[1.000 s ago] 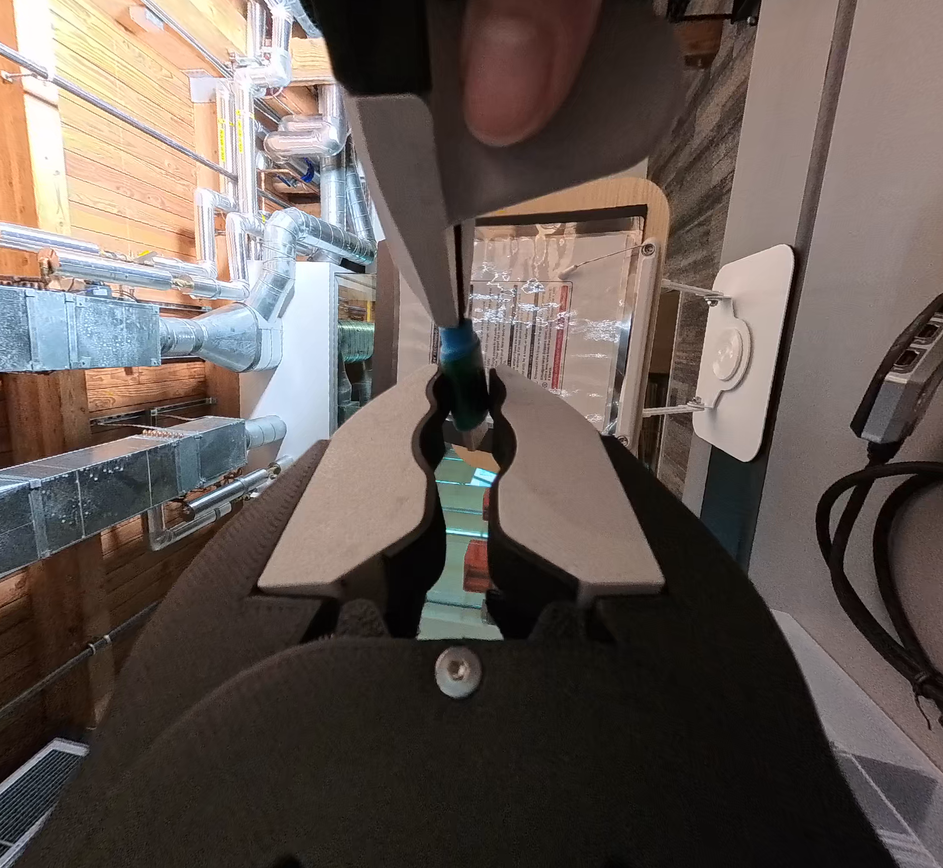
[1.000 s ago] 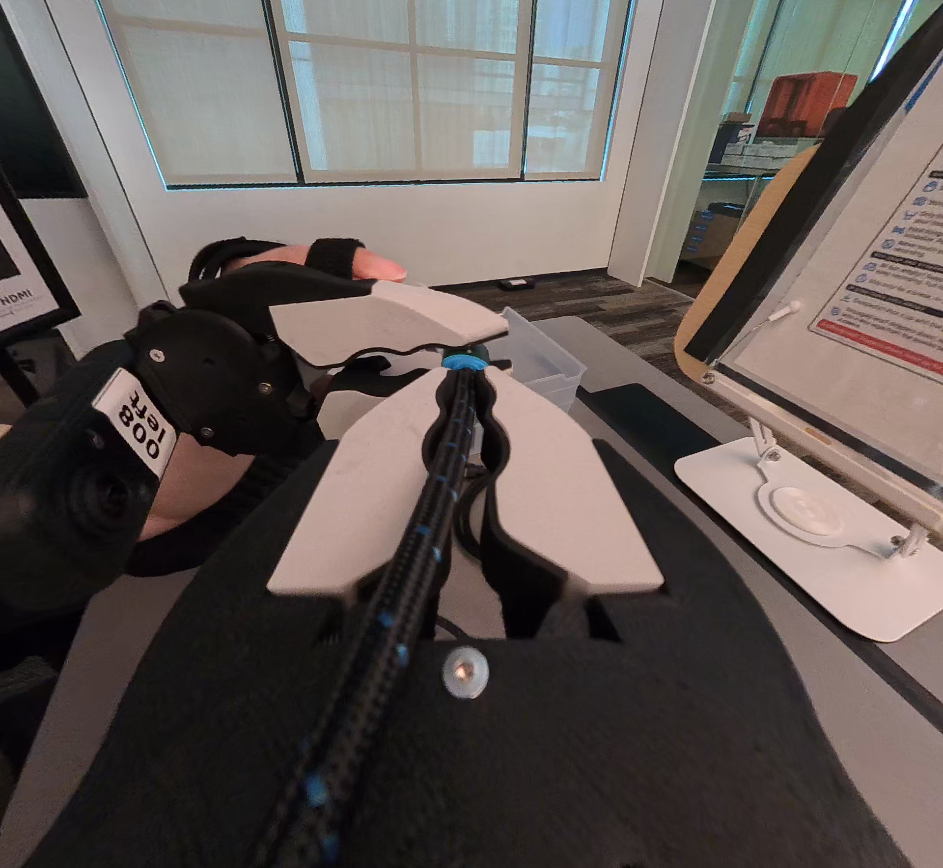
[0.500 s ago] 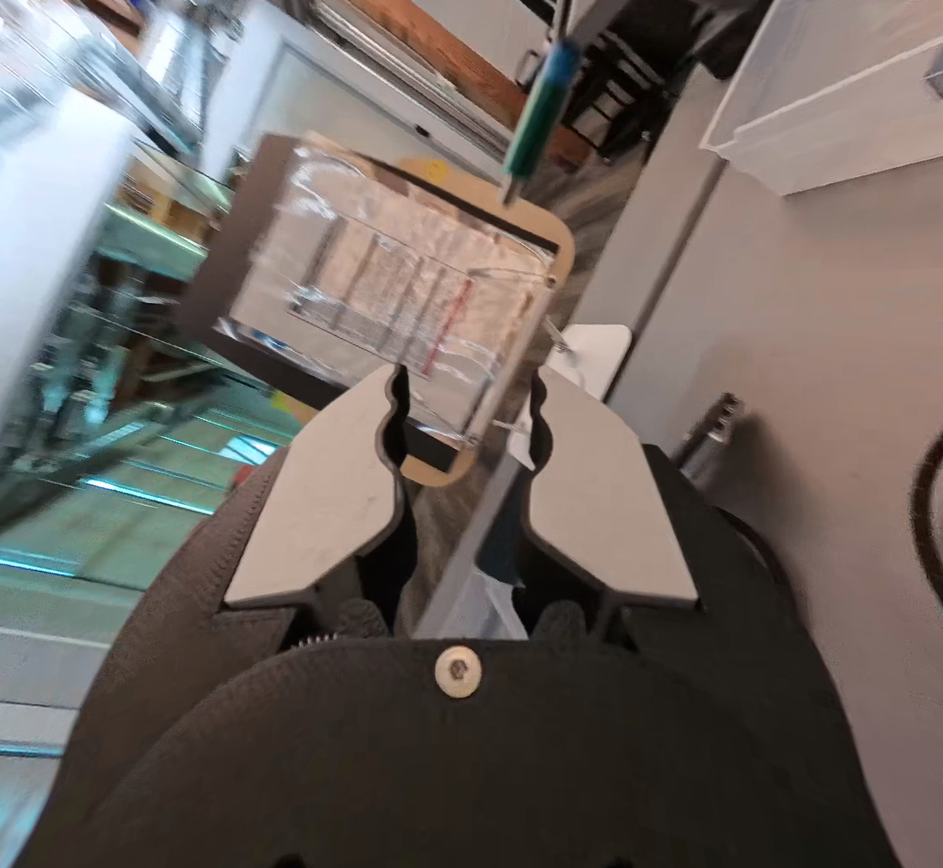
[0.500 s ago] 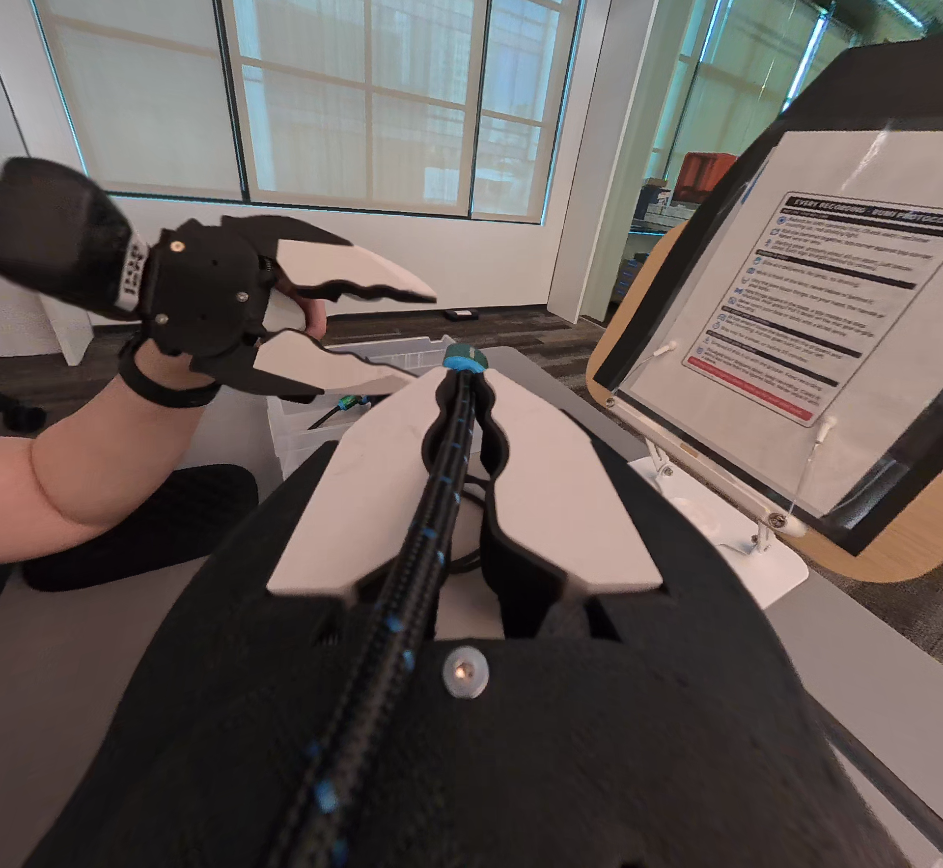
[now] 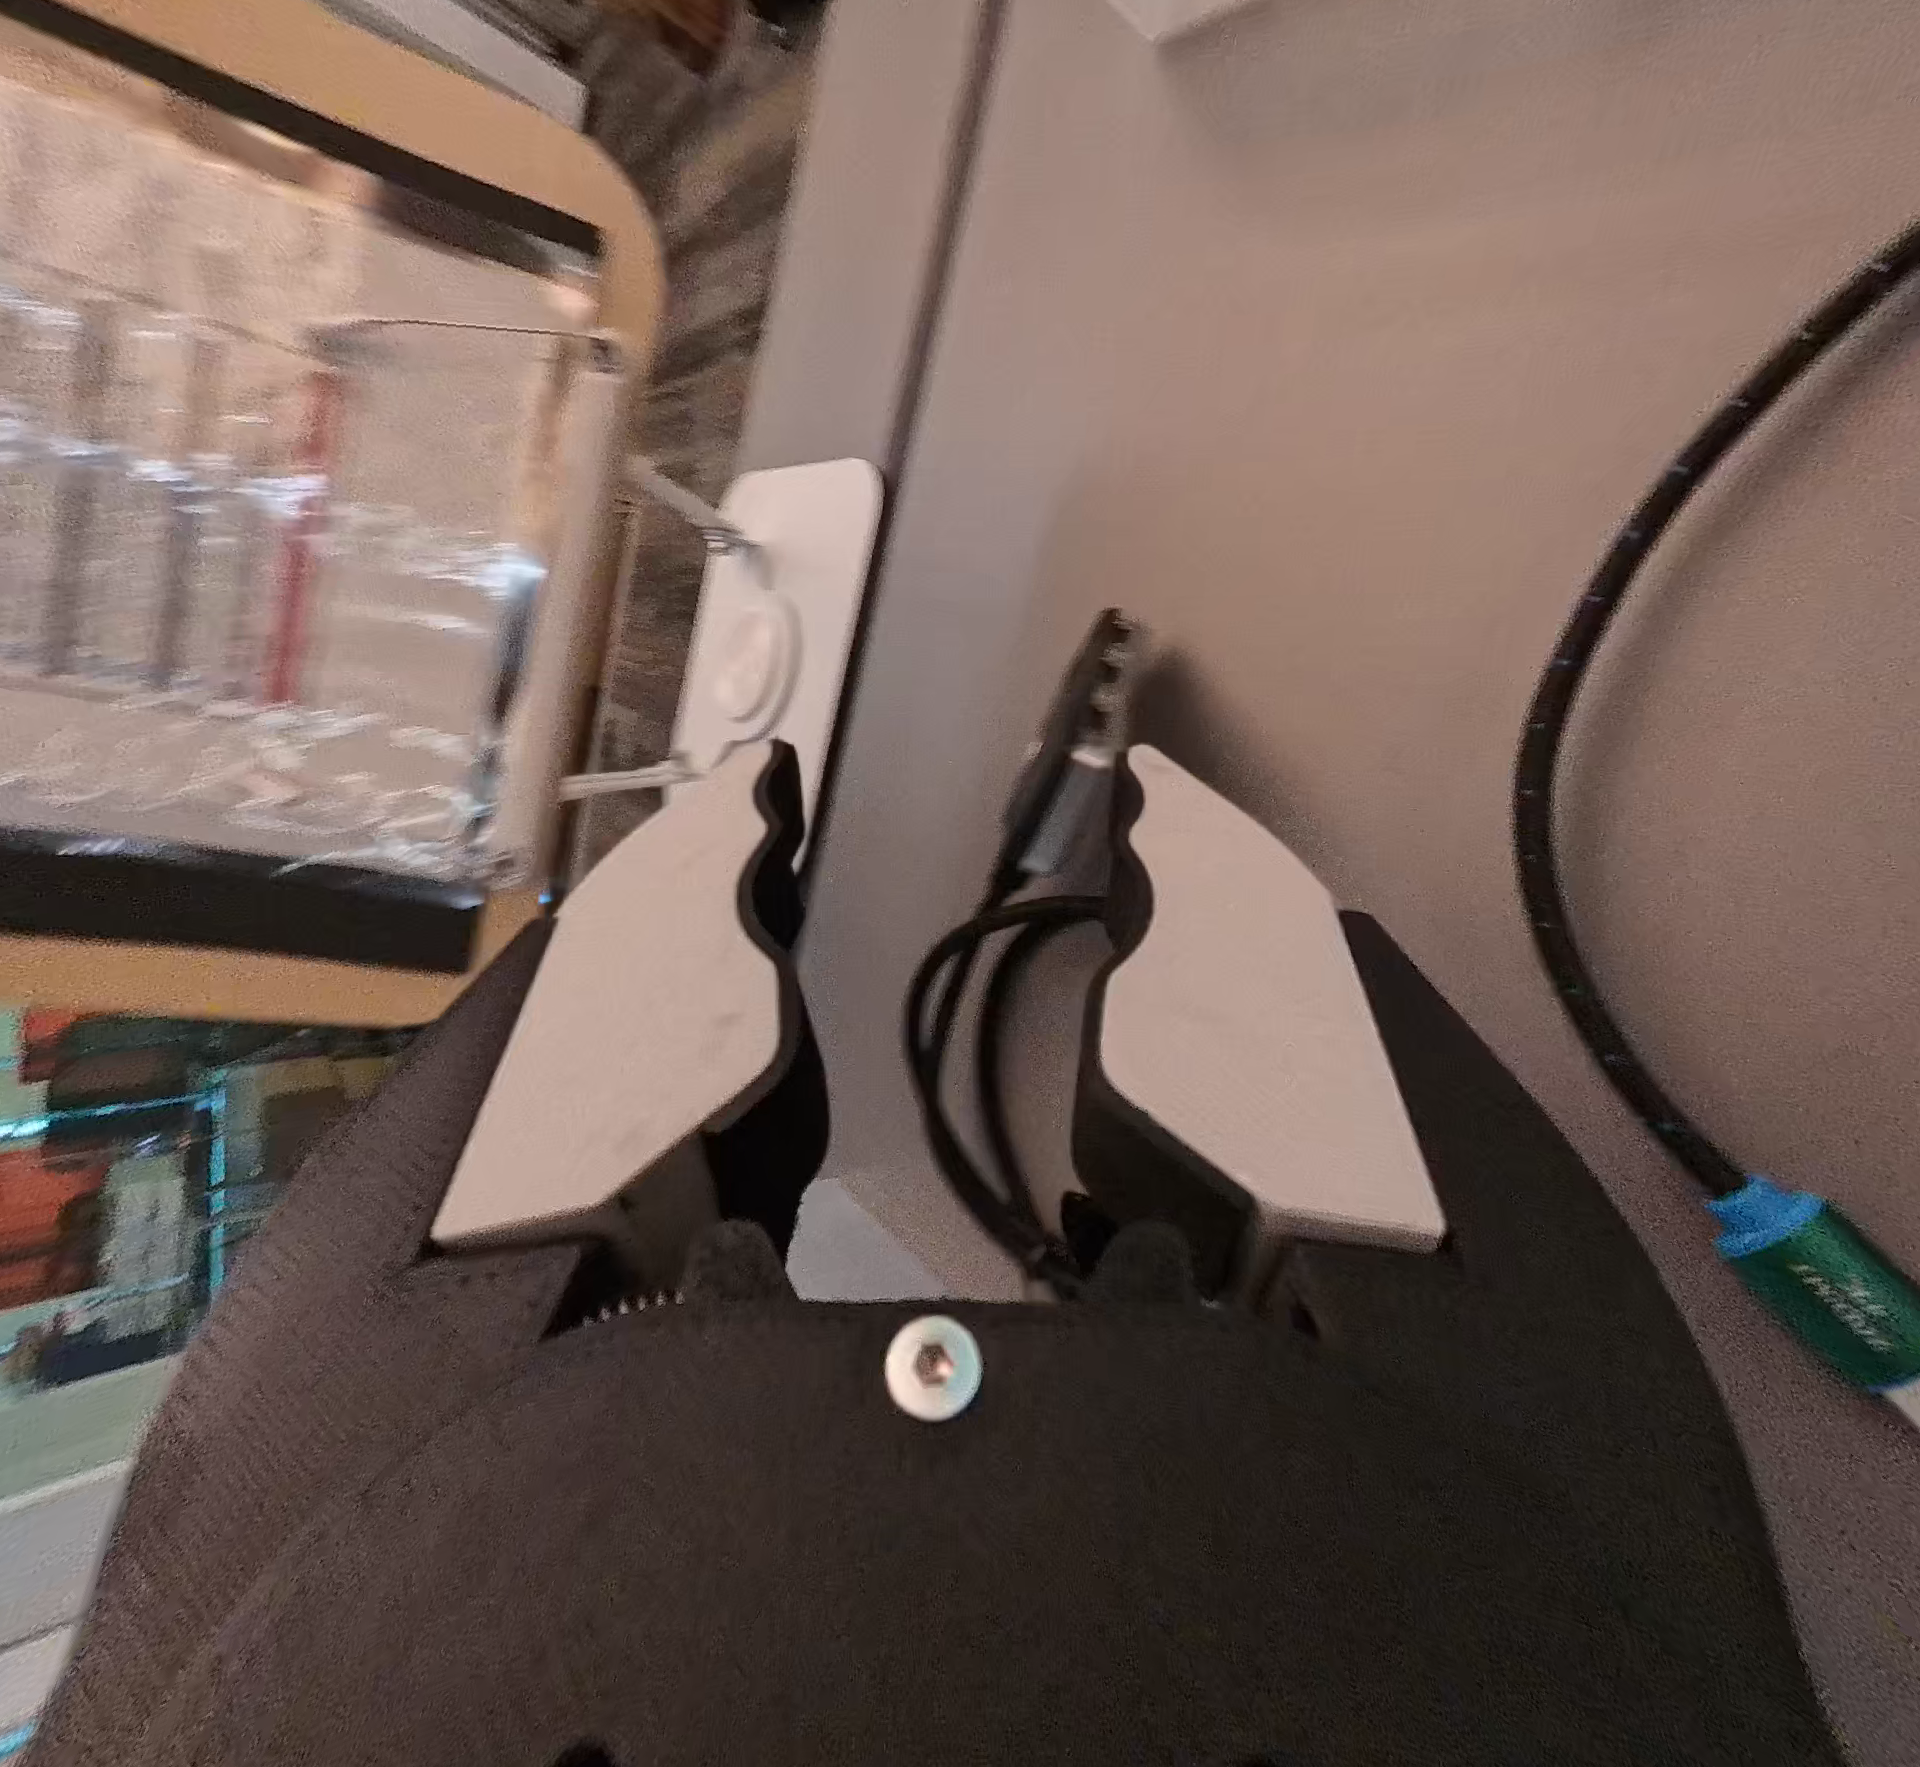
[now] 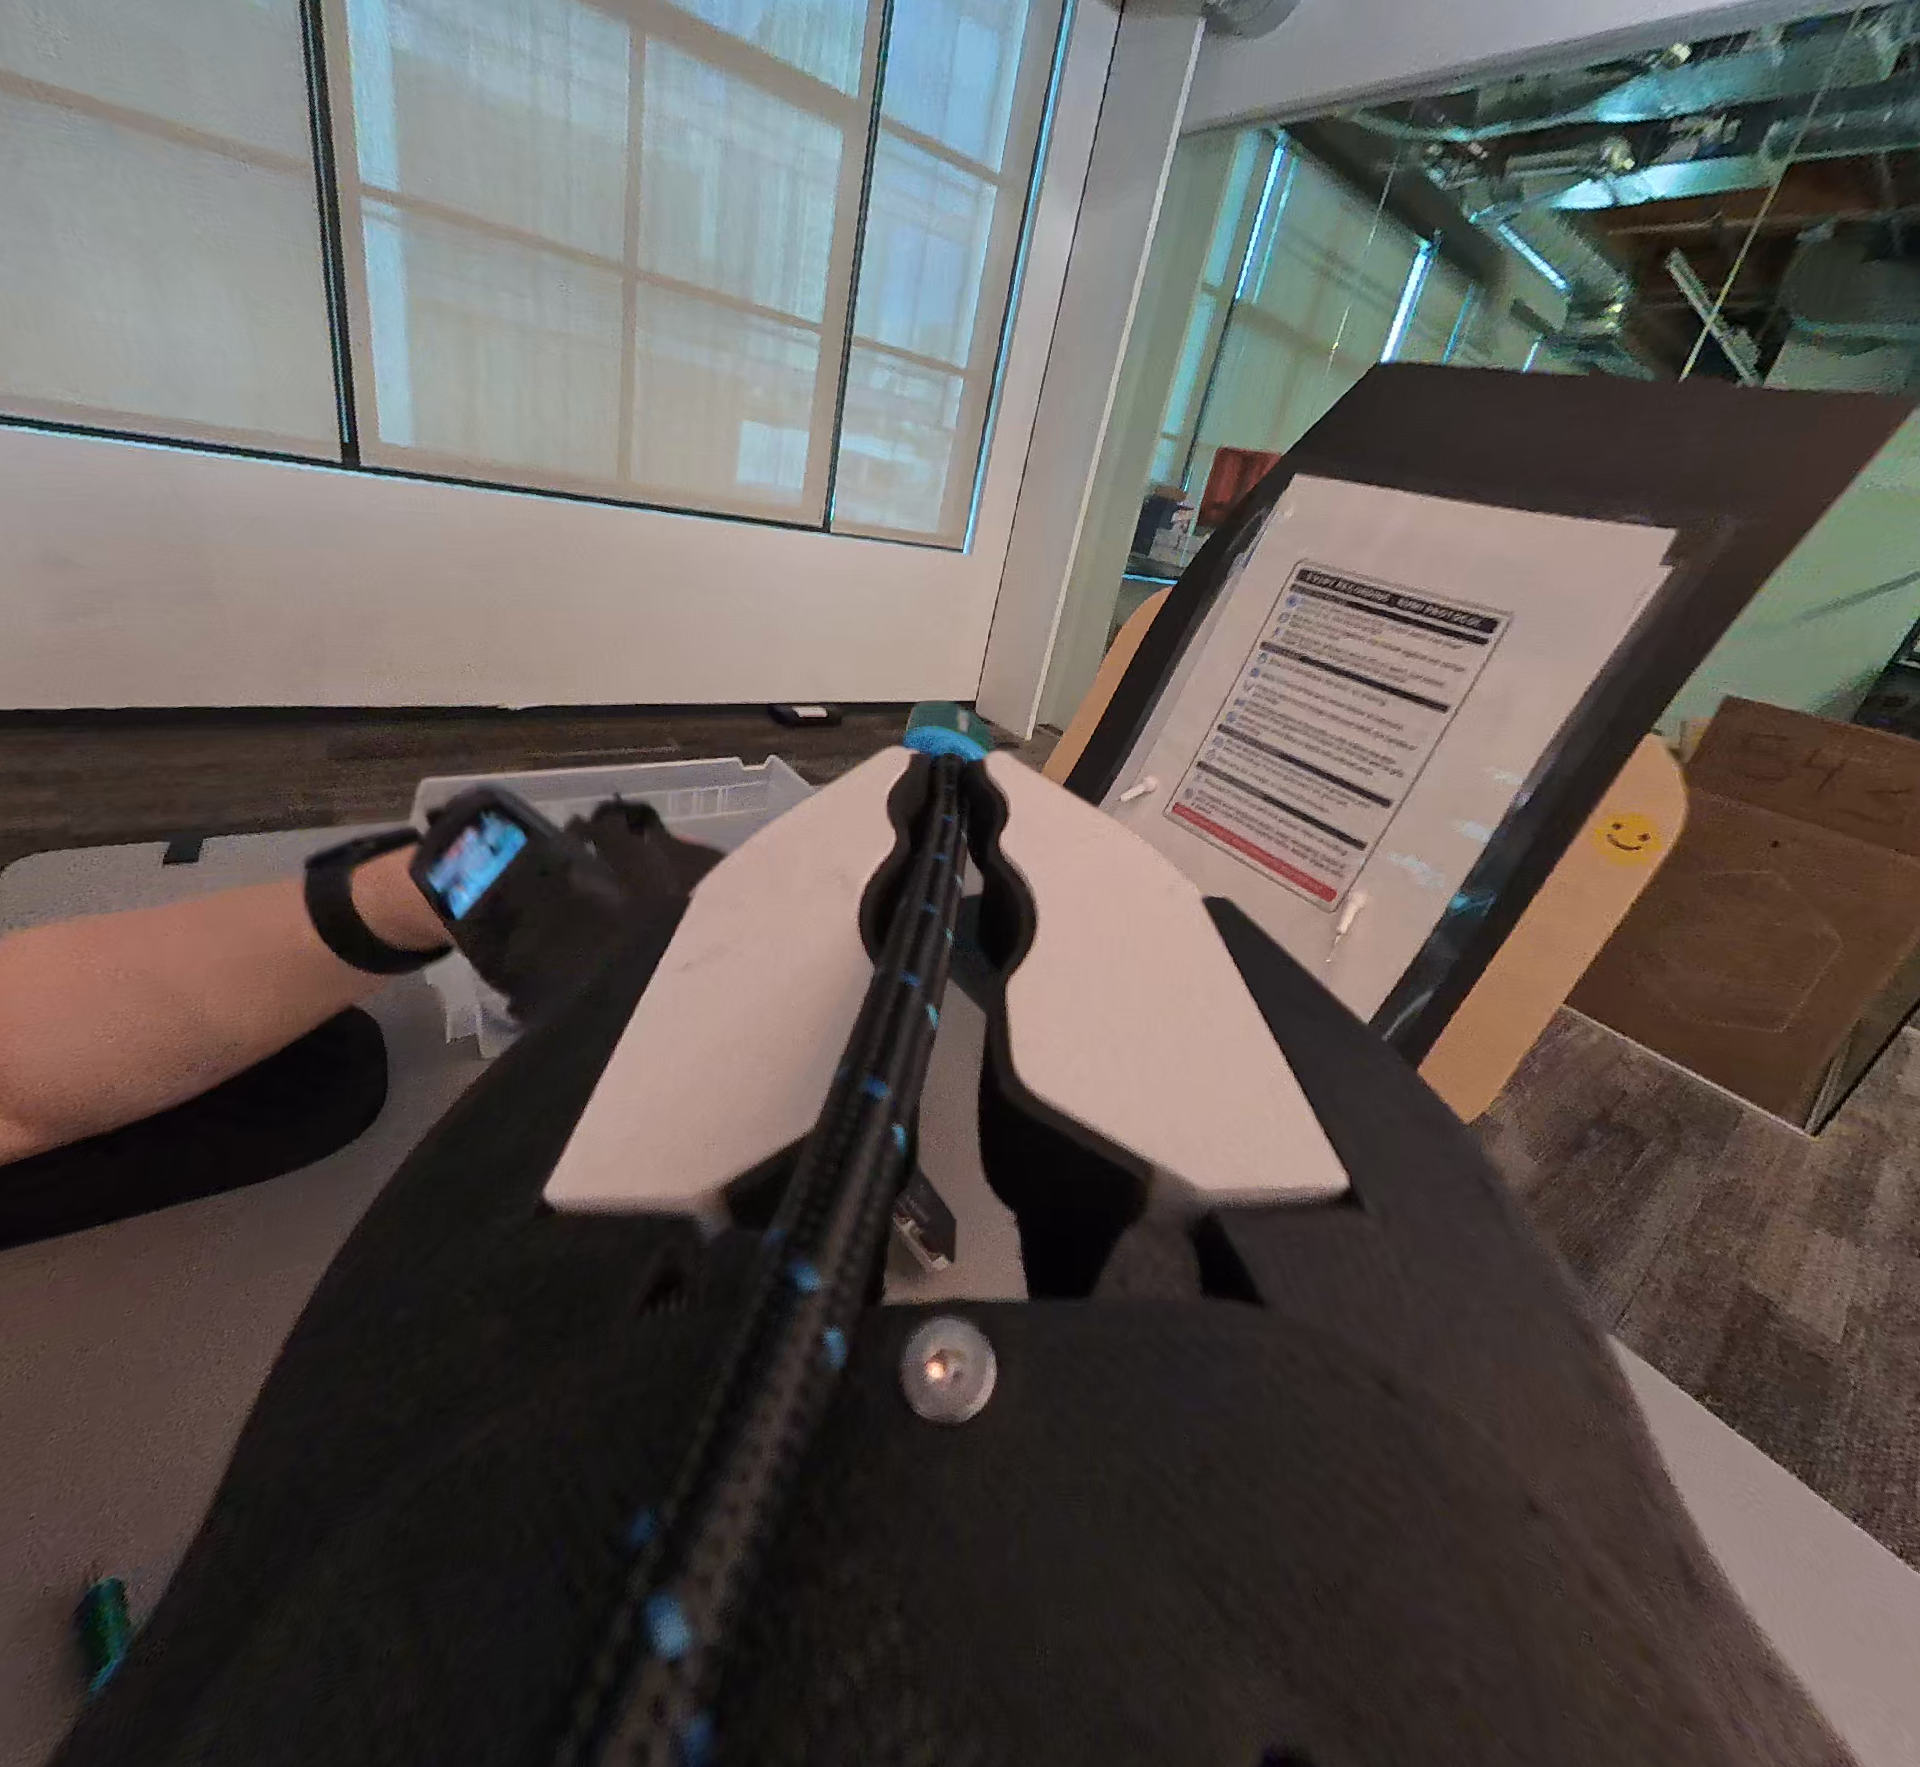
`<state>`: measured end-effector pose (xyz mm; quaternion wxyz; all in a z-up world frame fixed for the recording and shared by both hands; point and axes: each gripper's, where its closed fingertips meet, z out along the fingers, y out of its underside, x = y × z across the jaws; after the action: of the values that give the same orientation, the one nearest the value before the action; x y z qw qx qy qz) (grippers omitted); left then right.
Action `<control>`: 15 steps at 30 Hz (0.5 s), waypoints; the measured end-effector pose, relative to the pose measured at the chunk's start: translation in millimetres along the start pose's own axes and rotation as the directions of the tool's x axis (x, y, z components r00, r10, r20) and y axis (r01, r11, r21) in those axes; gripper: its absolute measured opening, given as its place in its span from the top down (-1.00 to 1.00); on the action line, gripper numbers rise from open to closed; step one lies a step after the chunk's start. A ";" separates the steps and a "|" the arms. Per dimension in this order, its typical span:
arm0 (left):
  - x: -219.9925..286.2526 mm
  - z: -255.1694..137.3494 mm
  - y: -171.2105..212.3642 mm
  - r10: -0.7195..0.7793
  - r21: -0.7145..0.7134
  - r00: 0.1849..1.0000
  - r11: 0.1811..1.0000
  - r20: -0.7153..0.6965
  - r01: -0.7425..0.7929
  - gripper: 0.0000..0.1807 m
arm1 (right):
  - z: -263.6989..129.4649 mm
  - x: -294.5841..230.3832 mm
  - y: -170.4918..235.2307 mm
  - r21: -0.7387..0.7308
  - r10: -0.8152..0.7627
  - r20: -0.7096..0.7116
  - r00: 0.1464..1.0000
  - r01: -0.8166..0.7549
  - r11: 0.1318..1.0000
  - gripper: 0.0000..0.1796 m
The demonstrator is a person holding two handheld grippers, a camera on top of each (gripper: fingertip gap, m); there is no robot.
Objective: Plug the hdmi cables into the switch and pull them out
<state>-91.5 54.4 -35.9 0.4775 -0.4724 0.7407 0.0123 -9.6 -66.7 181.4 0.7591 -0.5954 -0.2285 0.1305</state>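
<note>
One: How did the left hand-held gripper point(image 5: 961, 761) stand?

Two: Its jaws were spread wide and held nothing. Just beyond its tips, closer to the right-hand finger, lay the slim grey metal HDMI switch point(image 5: 1086, 741) on the pale grey bench point(image 5: 1403, 367).

One: Which way did the switch run?

Two: Its long axis pointed away from the camera, roughly in line with the fingers and leaning a little to the right. Its port edge faced right, and its thin black leads point(image 5: 956, 990) looped back between the jaws.

One: And the right hand-held gripper point(image 6: 943, 759)?

Two: It was clamped on the black braided cable with blue flecks point(image 6: 873, 1094), just behind the blue collar, so the green-sleeved HDMI plug point(image 6: 945, 725) stuck out past the fingertips. It was raised above the bench and aimed at the windows.

One: So which was nearer the switch?

Two: The left one, I judged. It looked placed to steady the switch while the right brought the plug down and round to the port edge. Square alignment with a port seemed the hard part.

One: Anything farther off?

Two: A clear plastic bin point(image 6: 665, 782) sat beyond the person's forearm point(image 6: 156, 990), and a black-framed notice board point(image 6: 1455, 730) stood to the right.
</note>
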 end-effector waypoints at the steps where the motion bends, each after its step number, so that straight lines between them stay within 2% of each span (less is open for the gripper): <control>1: 9.0 9.4 1.8 0.007 -0.011 0.999 1.000 -0.032 -0.008 0.37 | -3.5 1.9 -3.3 0.010 -0.001 -0.006 1.000 0.002 1.000 0.92; 5: 25.1 39.1 14.7 0.028 -0.040 0.997 0.999 -0.067 -0.031 0.38 | -12.5 5.5 -12.3 0.037 -0.005 -0.013 1.000 0.005 0.999 0.95; 8: 27.8 56.0 25.6 -0.011 -0.035 0.997 0.999 -0.075 0.008 0.56 | -15.9 6.7 -16.7 0.052 -0.009 -0.015 1.000 0.009 0.999 0.92; 15: 32.6 79.9 49.8 -0.073 -0.110 0.993 0.992 -0.093 0.063 0.53 | -20.0 8.4 -21.3 0.070 -0.004 -0.008 1.000 0.004 0.998 0.92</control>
<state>-74.5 97.1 -124.4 0.4151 -0.5224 0.7448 0.0127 6.1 -85.1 199.8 0.7807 -0.5684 -0.2219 0.1347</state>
